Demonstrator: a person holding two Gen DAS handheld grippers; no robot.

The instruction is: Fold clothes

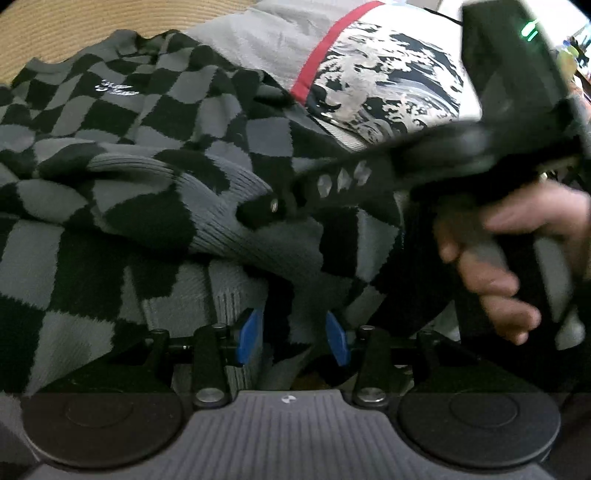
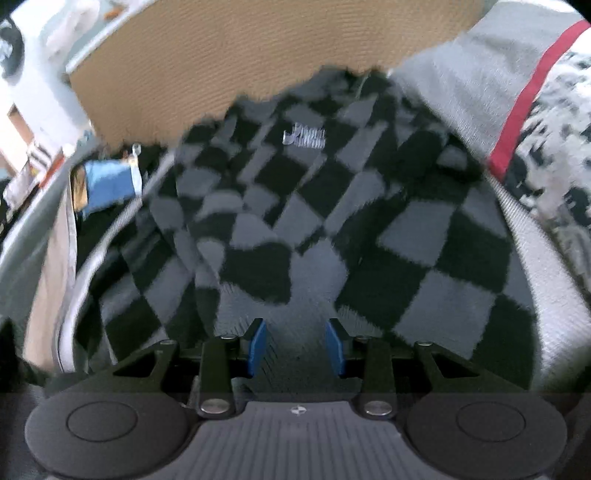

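Checkered knit sweater [image 1: 122, 155], grey and black, bunched on tan woven surface [image 1: 55, 33]; partly overlapping grey garment with red stripe and wave print [image 1: 369, 96]. Left gripper [image 1: 294, 339] low over crumpled ribbed hem, blue fingers [image 1: 251, 334] roughly half apart, not pressing; knit lying between them, no grip. Right gripper [image 2: 295, 347] also about half open, fingers [image 2: 258, 343] hovering over flat checkered panel, nothing pinched as far as visible. Same gripper seen in left view [image 1: 369, 177], held by hand [image 1: 495, 258], crossing above sweater, blurred.

Risks, judged: thick knit layered at hem, so closing could grab two layers or the printed garment underneath, dragging both. Loose half-open fingers snagging yarn loops. Grippers close together, collision possible. Uneven pull from one side likely to skew the fold and leave sleeve bunched.
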